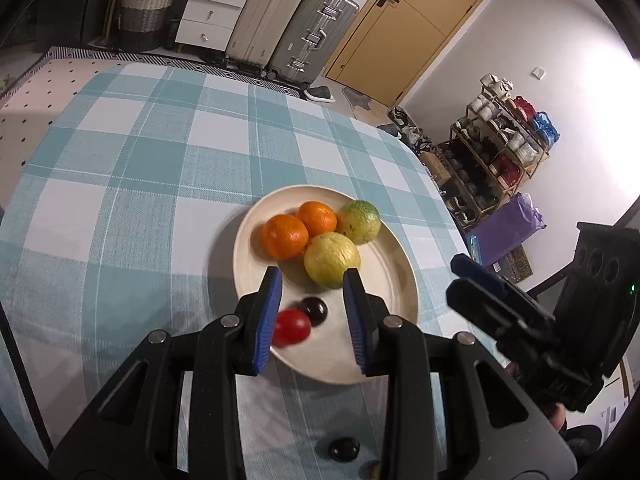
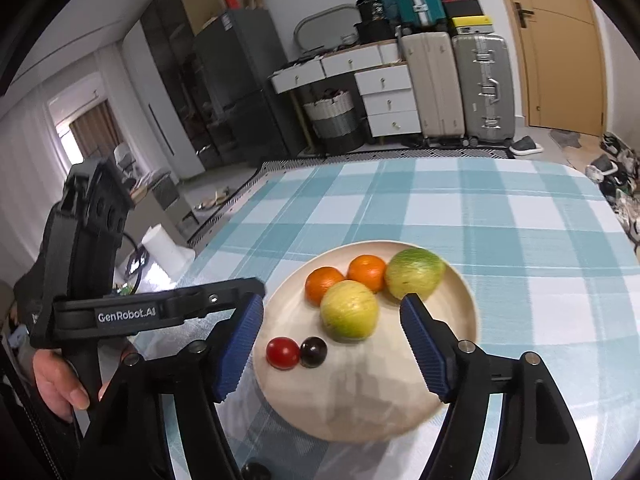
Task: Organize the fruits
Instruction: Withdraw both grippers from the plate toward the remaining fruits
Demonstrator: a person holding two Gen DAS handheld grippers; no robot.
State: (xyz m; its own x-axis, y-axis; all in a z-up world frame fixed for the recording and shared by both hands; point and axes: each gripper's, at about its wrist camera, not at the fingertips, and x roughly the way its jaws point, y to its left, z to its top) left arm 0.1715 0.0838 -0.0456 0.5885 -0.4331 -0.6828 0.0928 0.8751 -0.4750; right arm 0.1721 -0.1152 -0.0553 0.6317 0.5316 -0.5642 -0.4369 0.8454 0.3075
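Note:
A cream plate [image 1: 390, 276] [image 2: 360, 404] on the checked tablecloth holds two oranges [image 1: 284, 236] [image 2: 366, 272], a green-yellow fruit [image 1: 358, 222] [image 2: 414, 274], a yellow fruit [image 1: 332, 258] [image 2: 348, 310], a red cherry tomato [image 1: 294, 328] [image 2: 283, 353] and a dark grape [image 1: 314, 310] [image 2: 313, 352]. My left gripper [image 1: 312, 280] hovers over the plate's near side, its pads a narrow gap apart with nothing between them. My right gripper [image 2: 331, 302] [image 1: 464, 280] stands wide open above the plate and holds nothing. Seen from the right wrist, the left gripper [image 2: 252, 286] is left of the plate.
Another dark grape [image 1: 344, 449] [image 2: 256, 472] lies on the cloth [image 1: 140, 160] in front of the plate. A hand [image 2: 56, 384] grips the left gripper's handle. Beyond the table stand suitcases [image 1: 312, 36], white drawers [image 2: 390, 100], a door [image 1: 420, 20] and a shoe rack [image 1: 492, 152].

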